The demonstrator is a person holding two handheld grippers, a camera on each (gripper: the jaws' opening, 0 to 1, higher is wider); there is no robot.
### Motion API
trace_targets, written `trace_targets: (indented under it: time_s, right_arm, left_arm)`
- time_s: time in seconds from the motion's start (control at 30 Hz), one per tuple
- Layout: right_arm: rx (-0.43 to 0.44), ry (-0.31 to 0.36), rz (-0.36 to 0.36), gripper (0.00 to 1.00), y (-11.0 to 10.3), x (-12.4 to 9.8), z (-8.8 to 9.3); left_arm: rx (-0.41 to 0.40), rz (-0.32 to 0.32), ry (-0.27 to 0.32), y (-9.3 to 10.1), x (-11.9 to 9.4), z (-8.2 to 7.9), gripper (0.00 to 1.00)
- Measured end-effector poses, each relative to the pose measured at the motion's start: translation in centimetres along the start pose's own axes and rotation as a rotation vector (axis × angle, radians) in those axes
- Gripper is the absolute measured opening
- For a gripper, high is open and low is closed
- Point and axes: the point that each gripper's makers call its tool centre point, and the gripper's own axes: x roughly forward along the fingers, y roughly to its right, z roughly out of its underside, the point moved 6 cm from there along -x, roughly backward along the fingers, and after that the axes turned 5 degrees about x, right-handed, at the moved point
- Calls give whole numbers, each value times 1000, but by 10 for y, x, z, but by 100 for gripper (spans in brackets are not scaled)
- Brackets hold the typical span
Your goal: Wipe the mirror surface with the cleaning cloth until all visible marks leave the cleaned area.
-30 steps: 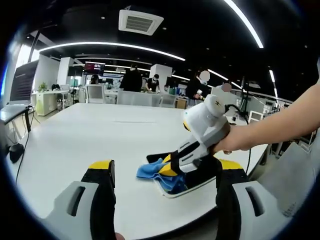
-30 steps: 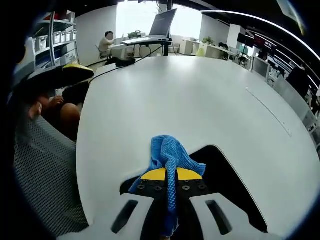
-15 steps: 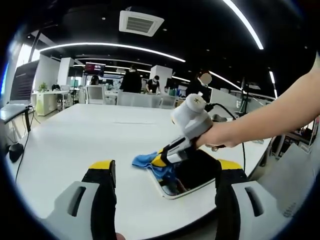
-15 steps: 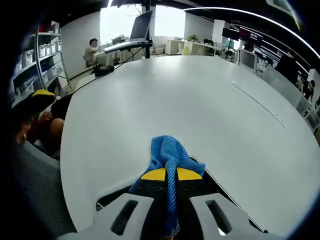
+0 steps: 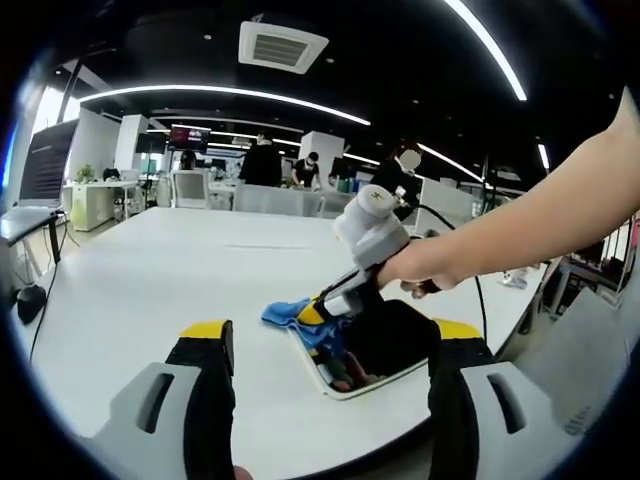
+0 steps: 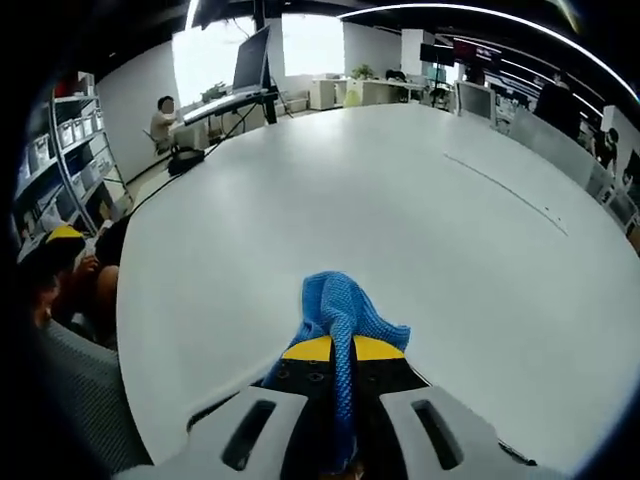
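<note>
No words or labels can be read on anything here.

The mirror [image 5: 375, 345] is a dark, flat rectangle with a thin white rim. It lies on the big white table [image 5: 180, 270], close to the near edge. Its dark face reflects some of the room.

The cloth [image 6: 340, 315] is blue and knobbly. The right gripper [image 6: 338, 362] is clenched tight on it, with its yellow tips pressed together around a fold. The loose end bunches up in front of the jaws. In the left gripper view, the cloth [image 5: 292, 314] is pressed down on the far left corner of the mirror, and part of it spills onto the table. A hand [image 5: 418, 268] holds that gripper.

The left gripper [image 5: 325, 345] is released, with its jaws spread wide and holding nothing. It hovers at the near edge of the table, just in front of the mirror.
</note>
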Motion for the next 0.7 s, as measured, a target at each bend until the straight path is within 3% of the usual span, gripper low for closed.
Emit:
trace_targets:
  time_s: [0.23,0.7]
  right_arm:
    - [92,25,-2,0,5,1,2]
    - [55,12,1,0,7,0,3]
  left_arm:
    - [-4,-8,-2,-1,0,0,77]
    - [-4,-15,-2,-2,-1,1,76]
